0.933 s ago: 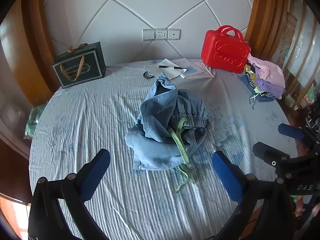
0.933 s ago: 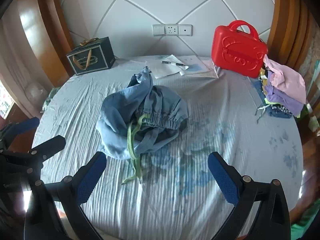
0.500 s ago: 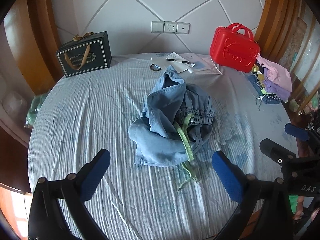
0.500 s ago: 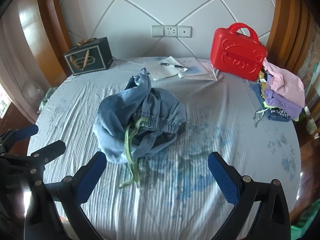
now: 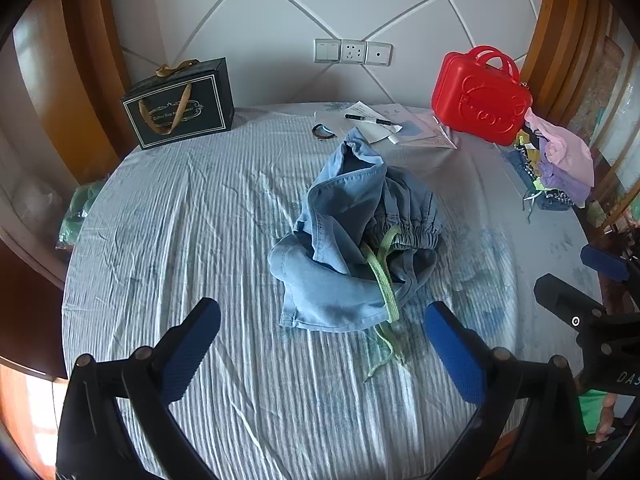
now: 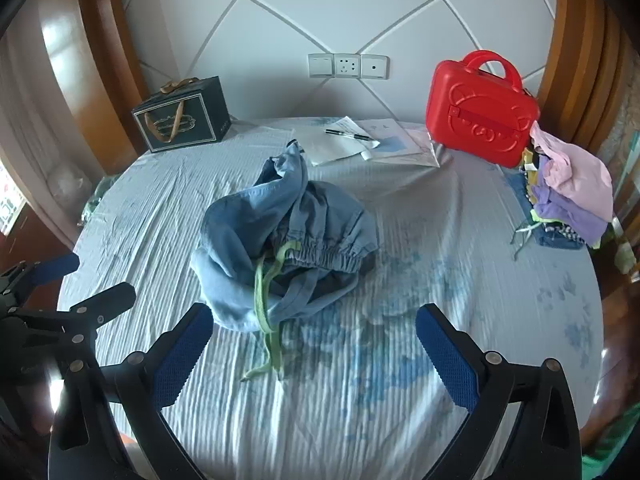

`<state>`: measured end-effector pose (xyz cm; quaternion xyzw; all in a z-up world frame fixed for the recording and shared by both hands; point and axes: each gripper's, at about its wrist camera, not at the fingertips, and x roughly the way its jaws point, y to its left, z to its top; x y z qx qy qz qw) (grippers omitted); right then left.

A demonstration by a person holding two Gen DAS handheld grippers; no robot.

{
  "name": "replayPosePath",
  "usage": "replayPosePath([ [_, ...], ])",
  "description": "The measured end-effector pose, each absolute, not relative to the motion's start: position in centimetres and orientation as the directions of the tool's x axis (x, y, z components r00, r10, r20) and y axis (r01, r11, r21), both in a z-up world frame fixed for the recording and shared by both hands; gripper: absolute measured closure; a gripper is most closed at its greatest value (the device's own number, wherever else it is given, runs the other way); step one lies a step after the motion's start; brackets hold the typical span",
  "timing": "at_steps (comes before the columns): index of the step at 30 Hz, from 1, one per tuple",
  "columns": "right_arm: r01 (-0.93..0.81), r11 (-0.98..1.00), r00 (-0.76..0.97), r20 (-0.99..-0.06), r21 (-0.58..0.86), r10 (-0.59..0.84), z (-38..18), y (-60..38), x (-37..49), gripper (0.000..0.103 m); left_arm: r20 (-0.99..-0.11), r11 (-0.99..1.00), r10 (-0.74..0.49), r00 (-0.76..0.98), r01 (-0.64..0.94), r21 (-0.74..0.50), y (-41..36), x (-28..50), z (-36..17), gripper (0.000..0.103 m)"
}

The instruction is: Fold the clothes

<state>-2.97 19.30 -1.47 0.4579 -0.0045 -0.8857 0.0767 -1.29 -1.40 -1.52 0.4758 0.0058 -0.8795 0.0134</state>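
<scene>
A crumpled pair of light blue drawstring shorts (image 5: 352,240) lies in a heap in the middle of the round table; it also shows in the right wrist view (image 6: 284,248). A green drawstring (image 5: 382,280) trails from the waistband toward me. My left gripper (image 5: 320,336) is open and empty, just short of the heap's near edge. My right gripper (image 6: 314,340) is open and empty, near the drawstring's end (image 6: 266,364). Each gripper shows at the edge of the other's view.
A striped blue cloth (image 5: 180,240) covers the table. At the back stand a dark gift bag (image 5: 180,108), papers with a pen (image 5: 368,119) and a red case (image 5: 480,98). A pile of folded clothes (image 5: 560,164) sits at the right edge.
Both grippers have moved slightly forward and turned a little, so the shorts sit nearer the centre of the left view. The shorts have not moved. Both stay open.
</scene>
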Motion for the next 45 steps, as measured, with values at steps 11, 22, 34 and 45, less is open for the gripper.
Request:
replayPosePath([
  [11,0.115,-0.990,-0.567,-0.813,0.079,-0.131,-1.4,19.4,-3.0,0.000,-0.838,-1.000,-0.017,-0.545,0.026,0.003,-1.1,-1.2,-1.4,0.000],
  [22,0.106,-0.992,-0.563,-0.818,0.074,-0.121,-1.7,19.5,-3.3,0.000,-0.845,-1.000,-0.016,-0.535,0.015,0.010,-1.1,-1.6,-1.8,0.000],
  [34,0.098,-0.993,-0.558,-0.823,0.065,-0.109,-2.0,19.6,-4.1,0.000,-0.851,-1.000,-0.017,-0.525,0.007,0.015,-1.2,-2.3,-2.3,0.000],
  [45,0.089,-0.994,-0.543,-0.834,0.064,-0.102,-2.8,19.8,-5.3,0.000,-0.866,-1.000,-0.007,-0.500,-0.010,0.014,-1.1,-3.7,-3.4,0.000],
])
